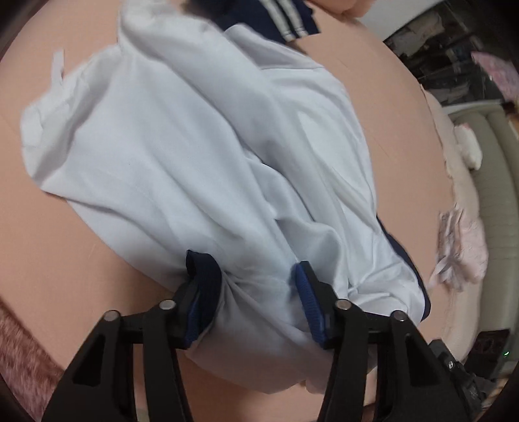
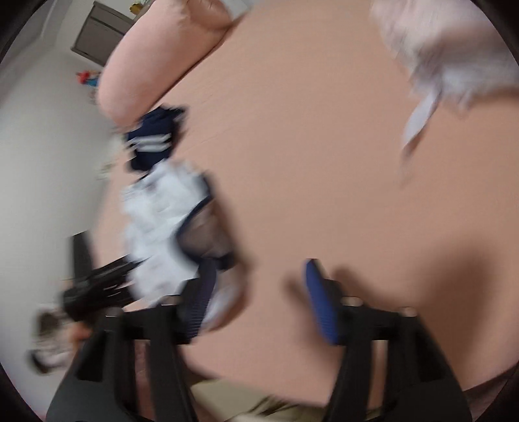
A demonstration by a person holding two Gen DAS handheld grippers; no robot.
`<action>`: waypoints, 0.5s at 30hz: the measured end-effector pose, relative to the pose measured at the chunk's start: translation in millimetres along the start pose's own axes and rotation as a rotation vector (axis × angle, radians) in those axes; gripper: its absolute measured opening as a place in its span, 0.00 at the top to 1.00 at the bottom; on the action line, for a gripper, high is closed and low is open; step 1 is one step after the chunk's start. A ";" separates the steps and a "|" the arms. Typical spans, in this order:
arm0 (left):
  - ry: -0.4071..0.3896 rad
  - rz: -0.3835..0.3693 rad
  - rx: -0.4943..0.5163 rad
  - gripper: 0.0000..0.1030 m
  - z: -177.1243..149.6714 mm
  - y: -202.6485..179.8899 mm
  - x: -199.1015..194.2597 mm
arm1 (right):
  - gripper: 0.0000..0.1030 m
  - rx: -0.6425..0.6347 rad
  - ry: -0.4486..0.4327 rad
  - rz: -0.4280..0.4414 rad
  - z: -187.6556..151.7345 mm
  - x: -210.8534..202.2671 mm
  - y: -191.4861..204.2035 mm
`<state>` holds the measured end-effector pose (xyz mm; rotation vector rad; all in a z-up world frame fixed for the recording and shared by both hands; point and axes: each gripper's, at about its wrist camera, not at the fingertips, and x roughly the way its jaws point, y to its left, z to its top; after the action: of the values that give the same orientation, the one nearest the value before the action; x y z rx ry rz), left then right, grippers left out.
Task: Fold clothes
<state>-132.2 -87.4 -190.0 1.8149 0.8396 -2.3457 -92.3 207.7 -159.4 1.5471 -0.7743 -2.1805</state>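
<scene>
Left wrist view: white garment (image 1: 181, 136) with navy trim lies rumpled across the middle of the pink bed (image 1: 373, 107), running from near the far edge, where a navy piece with white stripes (image 1: 285, 16) shows, down to the near edge. The left gripper (image 1: 256, 292) has its jaws spread wide with a bunched wad of the white cloth and a navy cuff (image 1: 204, 279) sitting between the fingers; the pads are not pressed together, so the cloth is bracketed rather than pinched. Further right, a pale pink item (image 1: 460, 246) lies at the bed's right edge. Right wrist view is heavily motion-blurred: the same white-and-navy cloth (image 2: 162, 220) appears at left, near the pillow (image 2: 155, 65), with some of it touching or just beside the left finger; the right gripper (image 2: 256, 292) stands with jaws wide apart and only bare sheet between them. Whitish cloth (image 2: 444, 58) lies at the far right corner. Handling judgement: fabric looks thin, light, limp, fairly smooth; it will sag and slide, will not keep a crease unaided, no fragility. The hemmed navy cuff and side seams look like the firmest places to grip; pinching loose mid-panel cloth would likely drag layers. How far folding has come cannot be settled: the rumple fits either a spread-out stage or a half-made fold.
</scene>
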 end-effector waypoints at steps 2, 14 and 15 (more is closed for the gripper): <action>0.029 -0.043 -0.034 0.68 -11.1 -3.4 4.8 | 0.38 0.002 0.083 0.060 -6.5 19.9 5.4; 0.198 -0.248 -0.010 0.72 -52.4 -27.5 20.2 | 0.96 -0.111 0.069 0.028 4.4 58.4 29.6; 0.209 -0.262 -0.004 0.71 -54.7 -29.4 21.0 | 0.97 -0.156 0.038 -0.028 7.3 50.3 32.8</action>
<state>-101.3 -32.0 -206.7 2.0915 1.1724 -2.3202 -116.9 154.8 -174.9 1.5252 -0.5593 -2.1683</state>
